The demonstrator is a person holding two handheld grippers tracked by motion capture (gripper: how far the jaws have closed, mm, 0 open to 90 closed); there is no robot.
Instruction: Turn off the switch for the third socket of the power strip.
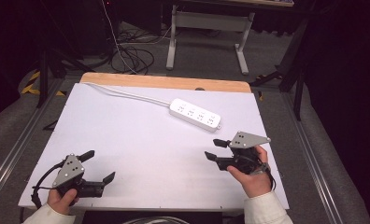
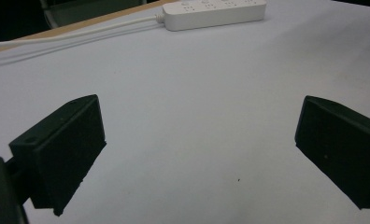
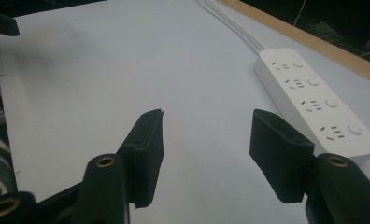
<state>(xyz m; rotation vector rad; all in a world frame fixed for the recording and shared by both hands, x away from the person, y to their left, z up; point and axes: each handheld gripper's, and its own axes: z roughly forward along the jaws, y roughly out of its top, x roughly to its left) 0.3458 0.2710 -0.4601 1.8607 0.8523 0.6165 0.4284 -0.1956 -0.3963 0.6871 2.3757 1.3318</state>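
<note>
A white power strip [image 1: 195,115] with several sockets lies on the white table top [image 1: 141,140] at the far right, its white cord [image 1: 127,93] running to the far left corner. My right gripper [image 1: 212,149] is held just above the table near the right edge, a little in front of the strip, open with nothing between its jaws. In the right gripper view the strip [image 3: 314,102] lies just beyond and right of that gripper [image 3: 206,140]. My left gripper [image 1: 99,165] rests at the near left, open wide and empty. The left gripper view [image 2: 197,135] has the strip [image 2: 216,8] far off.
A wooden strip [image 1: 164,82] edges the table's far side. Beyond it on the floor are loose cables [image 1: 131,58] and a grey desk frame [image 1: 206,28]. Metal rails [image 1: 15,149] run along both sides of the table.
</note>
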